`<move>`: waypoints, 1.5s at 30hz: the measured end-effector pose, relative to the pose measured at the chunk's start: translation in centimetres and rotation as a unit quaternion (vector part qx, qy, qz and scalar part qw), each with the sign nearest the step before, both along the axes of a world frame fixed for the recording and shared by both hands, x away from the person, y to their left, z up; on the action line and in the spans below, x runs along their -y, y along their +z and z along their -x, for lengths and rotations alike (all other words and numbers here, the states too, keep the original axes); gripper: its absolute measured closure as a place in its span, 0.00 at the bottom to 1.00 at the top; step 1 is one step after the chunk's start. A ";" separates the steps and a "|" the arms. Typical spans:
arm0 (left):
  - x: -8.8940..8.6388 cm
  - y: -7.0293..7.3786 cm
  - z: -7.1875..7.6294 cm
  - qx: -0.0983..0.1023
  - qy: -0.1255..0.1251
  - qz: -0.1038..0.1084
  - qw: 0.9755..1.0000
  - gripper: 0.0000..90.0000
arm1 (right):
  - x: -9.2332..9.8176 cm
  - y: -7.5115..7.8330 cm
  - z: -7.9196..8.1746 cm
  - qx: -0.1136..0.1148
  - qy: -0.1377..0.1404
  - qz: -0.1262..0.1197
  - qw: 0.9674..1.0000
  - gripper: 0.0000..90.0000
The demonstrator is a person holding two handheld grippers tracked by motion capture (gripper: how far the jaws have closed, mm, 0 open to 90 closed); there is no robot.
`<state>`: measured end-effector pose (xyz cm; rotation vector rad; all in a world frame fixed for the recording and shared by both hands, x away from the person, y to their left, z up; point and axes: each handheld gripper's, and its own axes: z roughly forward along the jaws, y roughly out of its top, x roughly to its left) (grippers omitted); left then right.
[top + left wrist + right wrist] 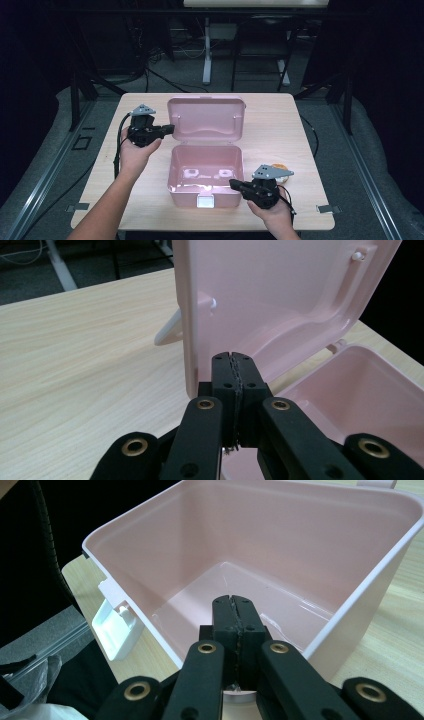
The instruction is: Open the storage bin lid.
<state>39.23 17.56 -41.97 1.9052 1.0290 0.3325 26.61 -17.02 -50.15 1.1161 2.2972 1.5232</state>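
Note:
A pink plastic box stands open in the middle of the table, and its inside holds nothing. Its lid is tipped up and back. My left gripper is shut with nothing in it, and its tips sit right at the lid's left edge; I cannot tell if they touch it. My right gripper is also shut and empty. It lies at the box's front right corner, and its tips point over the rim into the box.
A white latch hangs on the box's front wall, seen as well in the right gripper view. A small orange and white object lies on the wooden table, partly hidden behind my right gripper. Dark floor and desk legs lie beyond.

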 end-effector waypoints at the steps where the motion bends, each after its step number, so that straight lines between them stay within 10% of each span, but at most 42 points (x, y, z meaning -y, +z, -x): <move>1: 0.0 -0.3 0.0 -0.003 0.000 0.001 1.000 1.00 | 0.0 0.0 0.0 -0.001 0.000 0.001 1.000 1.00; 27: -3.0 -3.3 3.0 -0.008 0.008 0.024 1.000 0.72 | -0.1 0.0 0.1 0.012 0.004 0.006 1.000 1.00; 45: -5.5 -4.3 6.1 -0.008 0.008 0.010 1.000 0.58 | -0.3 1.0 0.6 0.035 0.002 -0.007 0.999 0.77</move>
